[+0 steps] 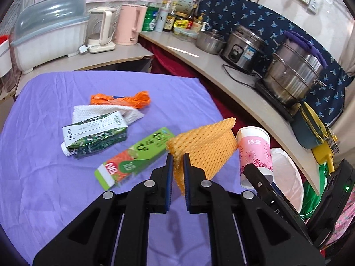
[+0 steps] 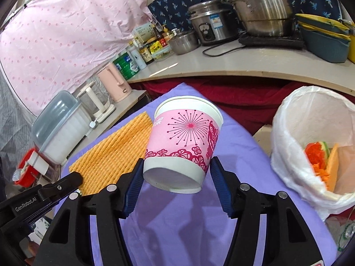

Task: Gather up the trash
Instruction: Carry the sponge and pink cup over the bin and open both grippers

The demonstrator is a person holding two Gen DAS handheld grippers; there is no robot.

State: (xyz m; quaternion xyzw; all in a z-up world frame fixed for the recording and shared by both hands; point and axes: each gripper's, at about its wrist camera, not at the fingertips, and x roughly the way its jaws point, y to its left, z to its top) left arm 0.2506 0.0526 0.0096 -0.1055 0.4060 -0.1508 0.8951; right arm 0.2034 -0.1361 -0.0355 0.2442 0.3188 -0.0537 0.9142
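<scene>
Bin (image 2: 288, 133): some scraps inside. Left hand-held gripper (image 1: 178, 161) clamped on foam net (image 1: 206, 148); right hand-held gripper (image 2: 176, 173) clamped on paper cup (image 2: 184, 141). Cartons (image 1: 133, 157), wrappers left on desk (image 1: 44, 177).

The green and orange box (image 1: 135, 157) on the purple cloth carries the white letters "NB" on a red patch and large Japanese characters "わさび" along its green side. The pink paper cup (image 1: 255, 153) shows white Chinese characters "妙洁" near its rim. The black body of the left gripper (image 2: 33, 201), in the right wrist view, bears the words "GenRobot.AI". Other labels are too small to read.
</scene>
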